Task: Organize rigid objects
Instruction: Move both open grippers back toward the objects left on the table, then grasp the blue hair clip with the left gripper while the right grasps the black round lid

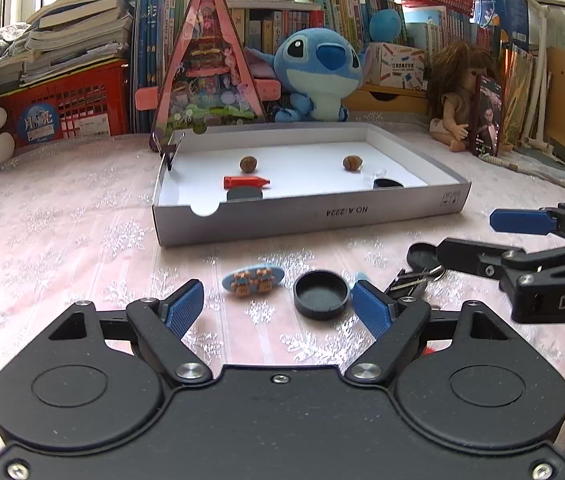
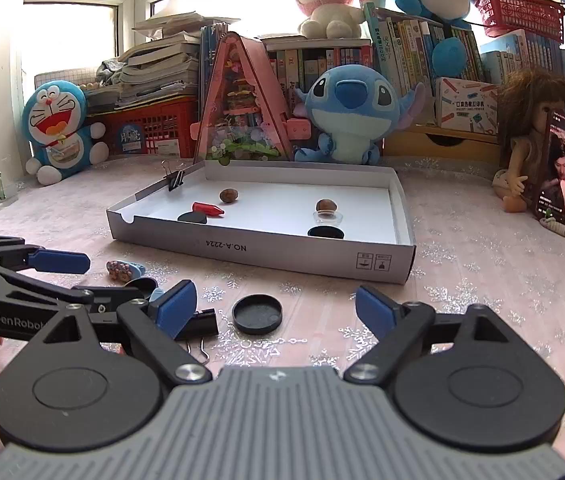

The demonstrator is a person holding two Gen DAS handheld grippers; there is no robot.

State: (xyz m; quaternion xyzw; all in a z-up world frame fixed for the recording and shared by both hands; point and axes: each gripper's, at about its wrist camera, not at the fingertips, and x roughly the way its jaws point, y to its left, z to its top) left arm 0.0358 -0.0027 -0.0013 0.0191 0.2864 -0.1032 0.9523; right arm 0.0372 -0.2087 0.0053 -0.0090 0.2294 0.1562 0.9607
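A white shallow box [image 1: 306,216] [image 2: 258,246] lies on the pink cloth. In it are two walnuts [image 1: 248,164] [image 2: 326,205], a red bottle-shaped piece [image 1: 246,182] [image 2: 208,209], two black lids [image 1: 388,184] [image 2: 325,233] and a small glass jar [image 2: 327,216]. On the cloth in front lie a blue oval bear charm [image 1: 252,279] [image 2: 124,269], a black lid [image 1: 321,294] [image 2: 257,314] and a black binder clip [image 1: 410,280] [image 2: 201,322]. My left gripper [image 1: 278,308] is open, with the charm and lid just ahead between its fingers. My right gripper [image 2: 276,308] is open, the lid between its fingers.
Plush toys, a pink triangular dollhouse [image 1: 208,64], red crates, books and a doll [image 1: 458,92] line the back. A binder clip [image 2: 175,178] grips the box's far left wall. Another black lid [image 1: 422,256] lies under the right gripper's finger.
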